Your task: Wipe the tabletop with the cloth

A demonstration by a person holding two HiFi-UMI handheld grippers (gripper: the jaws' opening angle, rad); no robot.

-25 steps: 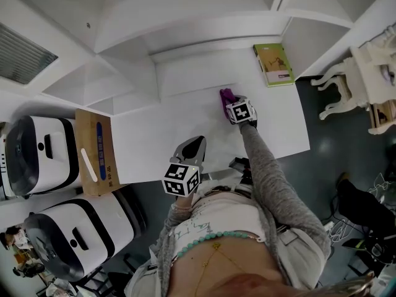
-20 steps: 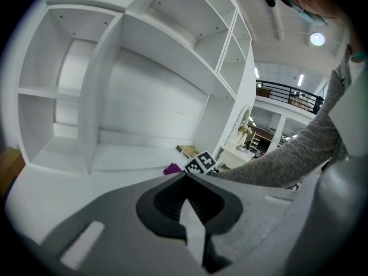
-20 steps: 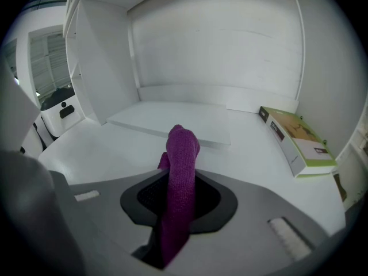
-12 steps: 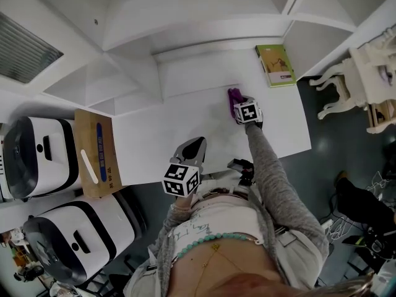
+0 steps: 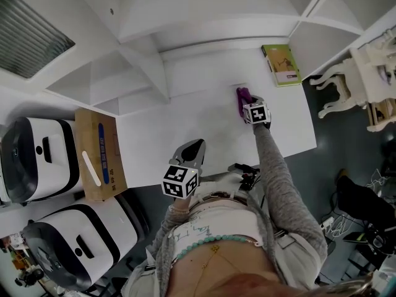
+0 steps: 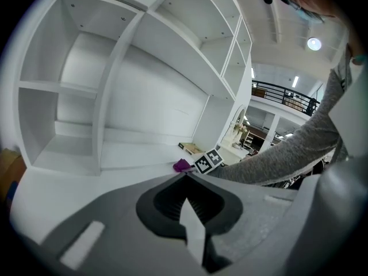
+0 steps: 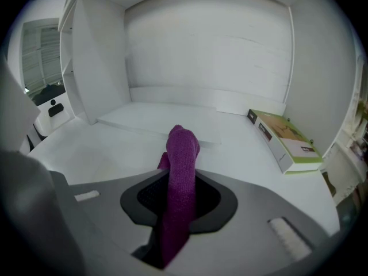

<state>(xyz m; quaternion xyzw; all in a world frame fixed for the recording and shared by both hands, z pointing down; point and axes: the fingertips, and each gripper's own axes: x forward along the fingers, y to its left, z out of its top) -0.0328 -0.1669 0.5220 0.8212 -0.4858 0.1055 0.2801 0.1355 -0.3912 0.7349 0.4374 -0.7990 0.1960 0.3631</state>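
Now the cloth (image 7: 179,171), clamped in the right claw (image 7: 179,203), has slid a little to the right over the white tabletop (image 5: 185,122), nearer to the green book (image 5: 281,65). So the wiping seems to continue toward that corner. The left claw (image 6: 187,197) stays near the front edge, jaws together, holding nothing.

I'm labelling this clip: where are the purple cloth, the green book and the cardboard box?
purple cloth (image 7: 181,168), right gripper view, its bunched upper part.
green book (image 5: 281,65), head view, middle of its cover.
cardboard box (image 5: 114,153), head view, its top face.
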